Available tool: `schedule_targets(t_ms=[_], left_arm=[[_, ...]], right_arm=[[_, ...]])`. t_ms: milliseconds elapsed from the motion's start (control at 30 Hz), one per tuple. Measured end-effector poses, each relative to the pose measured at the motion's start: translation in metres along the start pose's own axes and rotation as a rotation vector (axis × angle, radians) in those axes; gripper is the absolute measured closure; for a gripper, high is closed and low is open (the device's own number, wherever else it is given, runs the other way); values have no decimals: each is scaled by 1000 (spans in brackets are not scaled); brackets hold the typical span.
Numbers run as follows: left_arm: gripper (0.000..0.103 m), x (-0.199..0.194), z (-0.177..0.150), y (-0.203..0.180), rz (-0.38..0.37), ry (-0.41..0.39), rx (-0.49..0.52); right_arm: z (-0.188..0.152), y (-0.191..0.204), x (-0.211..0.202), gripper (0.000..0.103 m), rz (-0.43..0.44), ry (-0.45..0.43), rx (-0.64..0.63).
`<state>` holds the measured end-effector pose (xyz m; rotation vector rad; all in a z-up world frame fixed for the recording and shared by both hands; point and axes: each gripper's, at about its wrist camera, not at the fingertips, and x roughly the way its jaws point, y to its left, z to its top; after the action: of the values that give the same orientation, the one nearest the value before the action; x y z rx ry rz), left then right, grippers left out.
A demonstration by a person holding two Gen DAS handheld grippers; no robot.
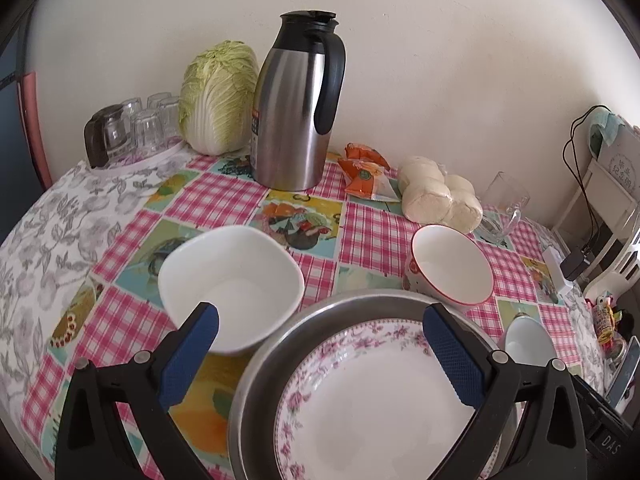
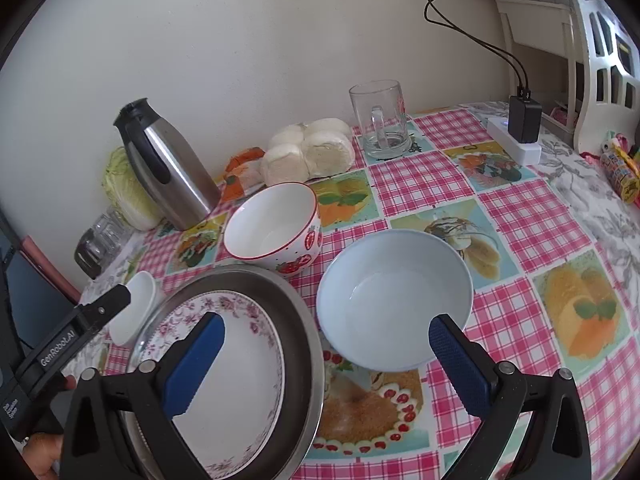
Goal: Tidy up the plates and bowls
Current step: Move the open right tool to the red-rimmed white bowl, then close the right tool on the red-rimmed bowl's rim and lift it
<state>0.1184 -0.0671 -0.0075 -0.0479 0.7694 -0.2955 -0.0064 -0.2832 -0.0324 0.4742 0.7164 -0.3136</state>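
Note:
A floral-rimmed white plate (image 1: 372, 404) lies inside a round metal pan (image 1: 264, 360); both also show in the right wrist view, the plate (image 2: 232, 364) and the pan (image 2: 304, 344). A square white bowl (image 1: 232, 284) sits left of the pan. A strawberry-print bowl (image 1: 452, 268) (image 2: 276, 228) stands behind the pan. A pale blue bowl (image 2: 394, 300) (image 1: 528, 340) sits right of the pan. My left gripper (image 1: 320, 320) is open, hovering over the pan's far rim. My right gripper (image 2: 326, 332) is open, between the pan and the blue bowl.
At the back stand a steel thermos jug (image 1: 296, 108), a napa cabbage (image 1: 218, 96), upturned glasses (image 1: 148, 128), an orange snack packet (image 1: 366, 176), bagged steamed buns (image 1: 436, 196) and a glass mug (image 2: 380, 120). A power strip with charger (image 2: 520, 132) lies at the right.

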Motion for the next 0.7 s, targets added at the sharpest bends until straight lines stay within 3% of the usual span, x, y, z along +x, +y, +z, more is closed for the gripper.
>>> schedule_targets(t_ms=[167,467,600,700], left_arm=[[1,6,18,-7,-49,-29,40],[1,20,66,-33,-36,-62,167],[1,39,85,-39,-80,18,151],[1,65,92,-44,-106,145,118]], right_arm=[[15,3,10,0,-31,3,-32],[61,7,24,0,-54,-25,-101],[83,12,37,0,-60,7,-138],[96,14,54,0,-35,58,-139]])
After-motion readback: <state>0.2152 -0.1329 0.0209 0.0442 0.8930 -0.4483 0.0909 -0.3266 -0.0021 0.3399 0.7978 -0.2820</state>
